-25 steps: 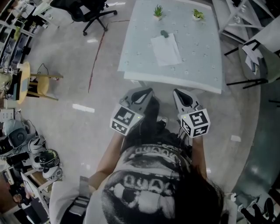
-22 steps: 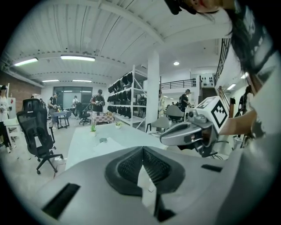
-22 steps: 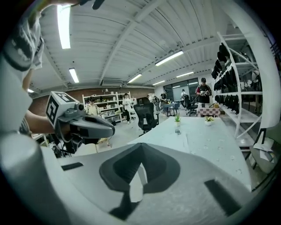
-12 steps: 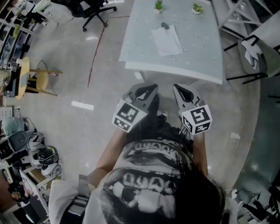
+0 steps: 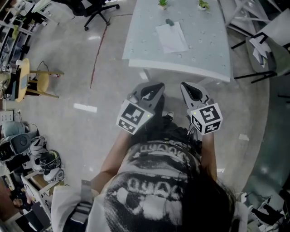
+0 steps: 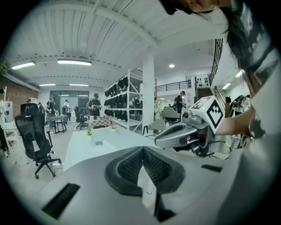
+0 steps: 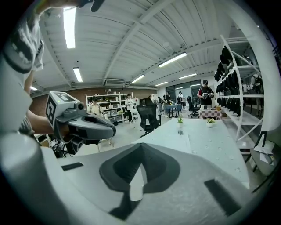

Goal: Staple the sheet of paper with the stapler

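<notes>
A white sheet of paper [image 5: 171,37] lies on the pale table [image 5: 204,54], with the small dark stapler [image 5: 169,21] at its far edge. I hold both grippers side by side in front of my body, short of the table's near edge. My left gripper [image 5: 153,89] is shut with nothing in it, its pads meeting in the left gripper view [image 6: 142,149]. My right gripper [image 5: 187,88] is likewise shut and empty [image 7: 141,147]. In the right gripper view the stapler [image 7: 180,132] sits far ahead on the table [image 7: 210,145].
Two small potted plants [image 5: 162,3] [image 5: 202,4] stand at the table's far edge. A black office chair [image 5: 97,9] is at the far left, a wooden stool [image 5: 38,84] and helmets [image 5: 43,158] to my left, black folding frames [image 5: 258,45] to the right.
Both grippers have shifted a little forward toward the table, still shut and side by side. The table sits higher in the head view.
</notes>
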The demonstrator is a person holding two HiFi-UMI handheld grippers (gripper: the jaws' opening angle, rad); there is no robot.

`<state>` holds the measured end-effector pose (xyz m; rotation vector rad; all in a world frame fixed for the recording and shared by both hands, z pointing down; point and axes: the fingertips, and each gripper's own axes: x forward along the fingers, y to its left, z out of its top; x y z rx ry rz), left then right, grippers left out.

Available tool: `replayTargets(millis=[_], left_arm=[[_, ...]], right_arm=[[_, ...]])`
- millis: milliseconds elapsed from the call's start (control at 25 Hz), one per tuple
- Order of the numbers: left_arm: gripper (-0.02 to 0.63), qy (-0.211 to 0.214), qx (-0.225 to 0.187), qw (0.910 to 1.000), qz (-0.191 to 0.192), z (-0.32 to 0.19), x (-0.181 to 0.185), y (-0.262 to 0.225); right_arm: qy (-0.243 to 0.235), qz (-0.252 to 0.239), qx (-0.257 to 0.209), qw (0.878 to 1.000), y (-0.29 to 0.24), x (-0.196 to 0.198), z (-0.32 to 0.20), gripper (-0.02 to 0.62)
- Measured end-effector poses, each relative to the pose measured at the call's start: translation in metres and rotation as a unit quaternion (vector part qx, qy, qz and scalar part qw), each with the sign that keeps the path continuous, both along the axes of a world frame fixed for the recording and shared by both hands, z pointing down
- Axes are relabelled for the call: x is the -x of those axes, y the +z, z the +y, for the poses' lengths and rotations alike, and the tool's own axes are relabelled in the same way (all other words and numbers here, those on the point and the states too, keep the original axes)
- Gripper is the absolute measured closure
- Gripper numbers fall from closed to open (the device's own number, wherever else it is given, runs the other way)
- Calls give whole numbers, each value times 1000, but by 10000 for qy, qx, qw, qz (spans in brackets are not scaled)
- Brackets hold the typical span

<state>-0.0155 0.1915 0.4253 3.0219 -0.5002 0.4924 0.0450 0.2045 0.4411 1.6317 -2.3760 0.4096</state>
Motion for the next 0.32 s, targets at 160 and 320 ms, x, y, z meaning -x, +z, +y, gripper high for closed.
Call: replayTargets(millis=[160, 320], left_arm=[[603, 48, -20, 10000, 4, 4, -5, -1], [603, 69, -32, 10000, -6, 6, -7, 0]], right_arm=[[64, 5, -2, 10000, -1, -6, 4, 592], [88, 19, -6, 10000, -1, -10, 6, 592]])
